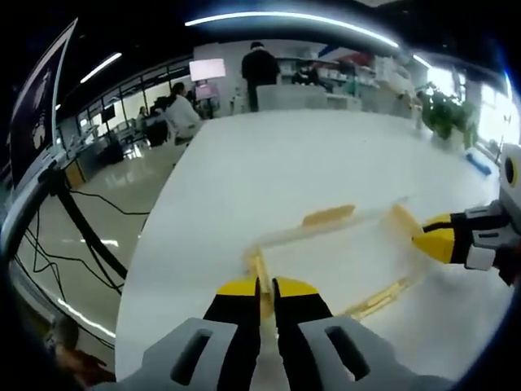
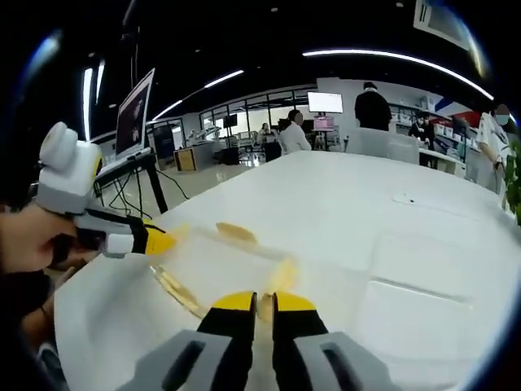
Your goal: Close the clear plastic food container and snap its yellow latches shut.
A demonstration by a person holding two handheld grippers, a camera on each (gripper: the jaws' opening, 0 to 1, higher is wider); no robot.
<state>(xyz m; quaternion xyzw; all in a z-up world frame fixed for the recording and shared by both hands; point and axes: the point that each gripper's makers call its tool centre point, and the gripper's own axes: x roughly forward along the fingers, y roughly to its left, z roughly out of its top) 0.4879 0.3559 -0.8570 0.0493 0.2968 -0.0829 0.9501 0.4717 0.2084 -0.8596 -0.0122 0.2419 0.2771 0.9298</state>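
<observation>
Left gripper view: left gripper [image 1: 266,287] rising from bottom centre, yellow-tipped jaws drawn nearly together, only a thin slit between them. Tips right at the near yellow latch [image 1: 259,269] of the clear plastic food container [image 1: 338,257]; pinch on the latch looks likely but cannot be confirmed. Container directly ahead of the jaws, lying on the white table [image 1: 269,171], lid down over the body. Second yellow latch [image 1: 329,216] on the far long side, flap standing outward. Right gripper [image 1: 433,242] entering from the right edge, roughly level, pointed tips together and touching the latch at that end of the container.

Right gripper view: right gripper [image 2: 256,301] from bottom centre, jaws close-set with a narrow gap, tips at the container's [image 2: 220,265] near end, yellow latch [image 2: 282,277] just beyond the tips. Grip on it not resolvable. Left gripper [image 2: 155,242] coming in from the left, held in a bare hand [image 2: 28,240] wrapped around its body, tip pointing right and down onto the container's far end. Another latch [image 2: 236,232] on the far side.

Background: laptop [image 2: 134,110] on a stand left of the table, several people [image 2: 291,134] at desks beyond, potted plant [image 1: 446,114] at far right of the left gripper view.
</observation>
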